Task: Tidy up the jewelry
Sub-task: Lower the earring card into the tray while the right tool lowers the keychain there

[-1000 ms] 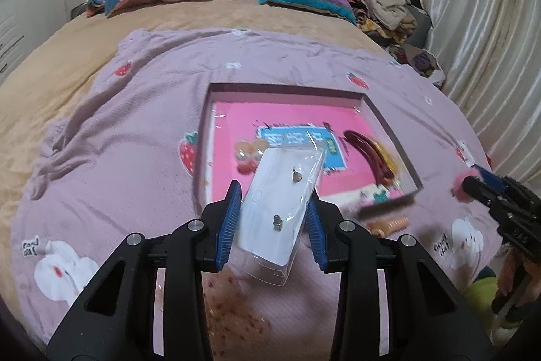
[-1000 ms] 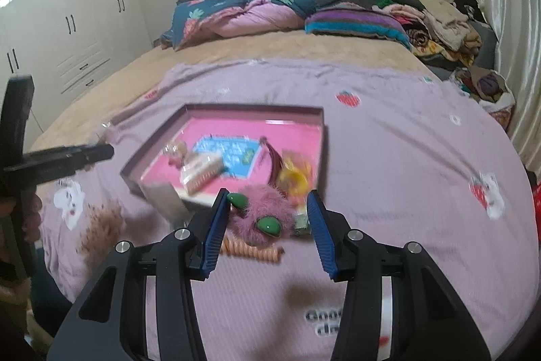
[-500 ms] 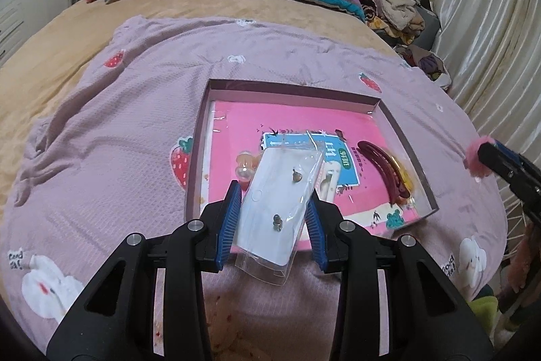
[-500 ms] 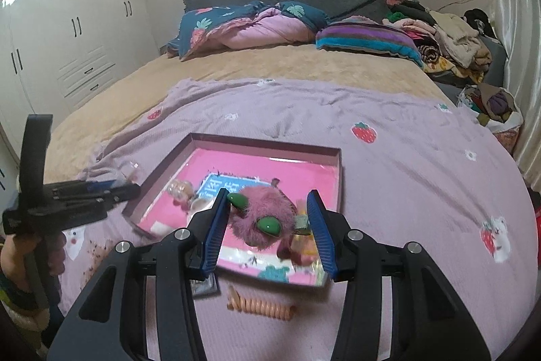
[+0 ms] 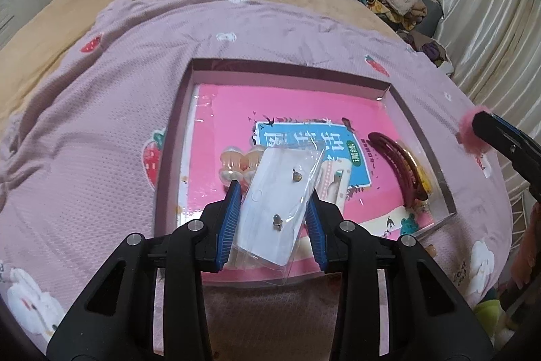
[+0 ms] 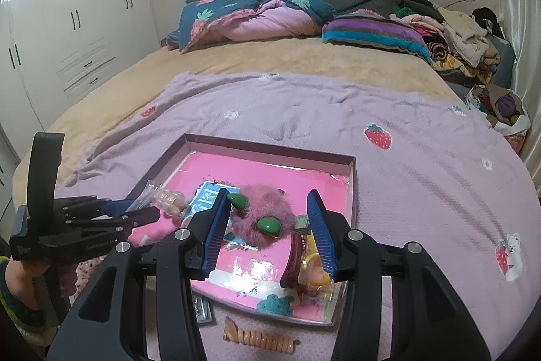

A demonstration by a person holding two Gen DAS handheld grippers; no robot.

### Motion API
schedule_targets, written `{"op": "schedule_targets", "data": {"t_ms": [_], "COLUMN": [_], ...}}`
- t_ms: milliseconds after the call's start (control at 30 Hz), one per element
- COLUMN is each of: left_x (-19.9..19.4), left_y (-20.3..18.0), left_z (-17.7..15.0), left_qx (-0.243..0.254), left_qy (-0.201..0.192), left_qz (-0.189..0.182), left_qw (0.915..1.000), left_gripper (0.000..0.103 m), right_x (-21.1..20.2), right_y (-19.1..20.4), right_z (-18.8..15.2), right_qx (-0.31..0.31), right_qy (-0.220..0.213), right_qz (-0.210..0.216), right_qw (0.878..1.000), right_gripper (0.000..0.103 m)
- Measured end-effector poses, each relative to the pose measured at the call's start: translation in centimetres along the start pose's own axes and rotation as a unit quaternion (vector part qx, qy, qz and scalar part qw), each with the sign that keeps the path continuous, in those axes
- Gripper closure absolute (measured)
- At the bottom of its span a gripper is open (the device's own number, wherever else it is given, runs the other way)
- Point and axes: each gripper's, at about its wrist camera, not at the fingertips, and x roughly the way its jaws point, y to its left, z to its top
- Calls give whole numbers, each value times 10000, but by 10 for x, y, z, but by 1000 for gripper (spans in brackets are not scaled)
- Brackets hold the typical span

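My left gripper is shut on a clear bag holding a white earring card with two studs. It hangs over the near edge of a shallow box tray lined with a pink book. In the tray lie a dark red hair clip and a pearly clip. My right gripper is shut on a pink fluffy hair clip with green leaves, above the tray. The left gripper shows at the left of the right wrist view.
A coiled peach hair tie lies on the lilac blanket just in front of the tray, beside a small grey packet. Pillows and a clothes pile sit at the far end of the bed. A curtain hangs on the right.
Both grippers have moved forward over the tray with their loads still held. The tray now fills more of both views, and the coiled hair tie has dropped out of the left wrist view.
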Motion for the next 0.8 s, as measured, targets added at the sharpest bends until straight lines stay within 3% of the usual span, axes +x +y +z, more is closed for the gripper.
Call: {"op": "schedule_targets", "data": {"t_ms": [267,500,800], "left_x": [8,6,-13], "left_y": [3,8,16], "left_z": [0,1,-1], "left_qx": [-42,-35,-59], "left_qy": [28,-37,-193], "left_qz": [20,17,73], "left_qw": [10000,10000,9998], "left_gripper": [73,55,44], "right_x": [29,52,67], "right_y": [-4,1,11], "right_z": [-3,-9,-12], "right_qx": [20,-36,-34], "right_qy": [232,442,628], "right_qz": [-95,-80,-27], "right_qw": [9997,9990,9980], "right_gripper": [57,57,55]}}
